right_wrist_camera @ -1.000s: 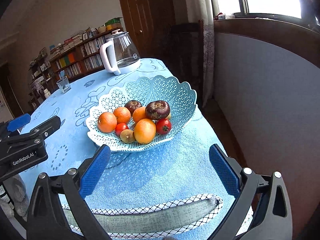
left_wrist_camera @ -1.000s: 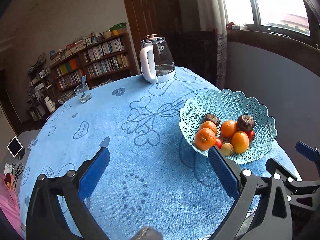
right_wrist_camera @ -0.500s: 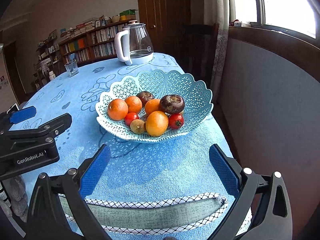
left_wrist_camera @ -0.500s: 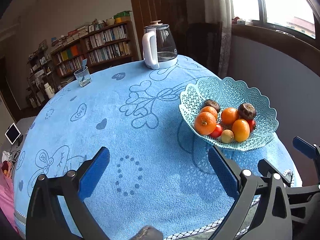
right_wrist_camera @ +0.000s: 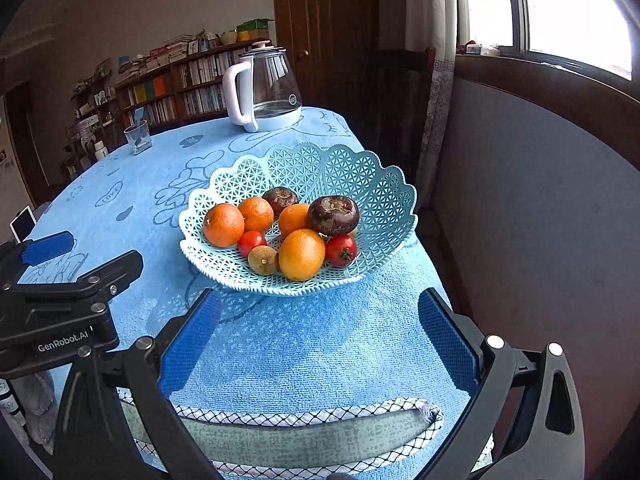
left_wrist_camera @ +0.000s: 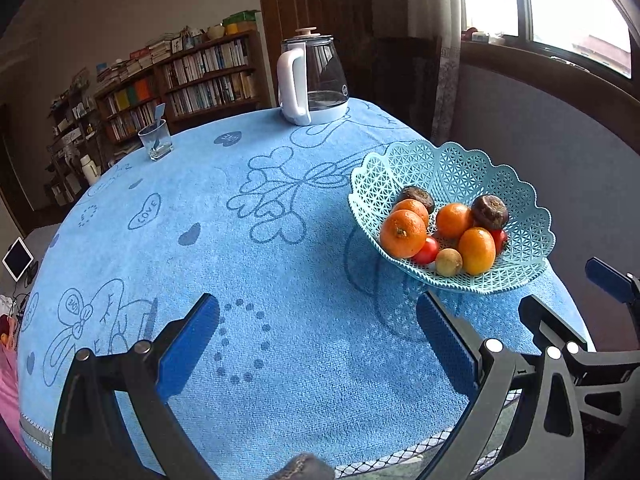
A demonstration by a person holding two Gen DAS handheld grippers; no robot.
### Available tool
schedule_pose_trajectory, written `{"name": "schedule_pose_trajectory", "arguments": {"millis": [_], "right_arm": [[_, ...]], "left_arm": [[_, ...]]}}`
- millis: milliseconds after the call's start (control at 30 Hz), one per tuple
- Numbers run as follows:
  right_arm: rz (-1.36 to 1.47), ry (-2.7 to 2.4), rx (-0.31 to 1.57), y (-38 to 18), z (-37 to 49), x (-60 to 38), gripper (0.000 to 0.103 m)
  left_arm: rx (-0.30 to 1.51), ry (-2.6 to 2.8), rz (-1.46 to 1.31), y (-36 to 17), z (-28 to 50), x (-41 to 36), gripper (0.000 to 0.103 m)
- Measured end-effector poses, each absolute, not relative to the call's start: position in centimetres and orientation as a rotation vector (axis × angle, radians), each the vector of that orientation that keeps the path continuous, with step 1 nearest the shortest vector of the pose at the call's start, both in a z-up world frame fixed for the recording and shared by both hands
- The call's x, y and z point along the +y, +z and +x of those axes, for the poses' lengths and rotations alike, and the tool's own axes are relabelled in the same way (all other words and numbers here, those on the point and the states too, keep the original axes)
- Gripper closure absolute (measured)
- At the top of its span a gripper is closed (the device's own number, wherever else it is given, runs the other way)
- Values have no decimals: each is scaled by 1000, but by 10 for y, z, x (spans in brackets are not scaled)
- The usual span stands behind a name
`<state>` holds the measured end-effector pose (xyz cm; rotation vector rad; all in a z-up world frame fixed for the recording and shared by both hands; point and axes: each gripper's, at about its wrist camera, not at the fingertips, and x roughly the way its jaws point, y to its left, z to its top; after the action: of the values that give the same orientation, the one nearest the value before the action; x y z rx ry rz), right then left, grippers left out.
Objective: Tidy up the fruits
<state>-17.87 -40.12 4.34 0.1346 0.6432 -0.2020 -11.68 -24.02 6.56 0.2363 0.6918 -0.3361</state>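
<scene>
While both grippers hover over the near edge of the table [left_wrist_camera: 280, 240], the task's fruit sits wholly inside the basket [right_wrist_camera: 360, 184], a pale turquoise lattice dish standing near the table's right edge, closer to its near right corner than to its far side. Left gripper [left_wrist_camera: 318, 346]: jaws spread wide, holding nothing, blue pads above bare blue cloth to the left of the basket. Right gripper [right_wrist_camera: 320, 340]: jaws likewise spread and empty, aimed at the basket from the near edge, its pads short of the rim. Basket contents: four oranges, the nearest [right_wrist_camera: 301, 254] at the front; two dark brown-purple fruits, the larger [right_wrist_camera: 333, 215] resting on top of the pile; two red tomatoes, one [right_wrist_camera: 341, 249] at the front right; and a small tan fruit [right_wrist_camera: 263, 259] at the front, touching the nearest orange. At the table's far edge stand a glass kettle [left_wrist_camera: 310, 80] with a white handle and, well to its left, a drinking glass [left_wrist_camera: 155, 141].
</scene>
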Motion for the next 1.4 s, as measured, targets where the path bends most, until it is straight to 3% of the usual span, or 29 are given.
{"name": "schedule_pose_trajectory", "arguments": {"millis": [1400], "right_arm": [[130,-215,644,43,-180,-402,3]], "left_arm": [[695,-329,282,57,-113,-246,5]]}}
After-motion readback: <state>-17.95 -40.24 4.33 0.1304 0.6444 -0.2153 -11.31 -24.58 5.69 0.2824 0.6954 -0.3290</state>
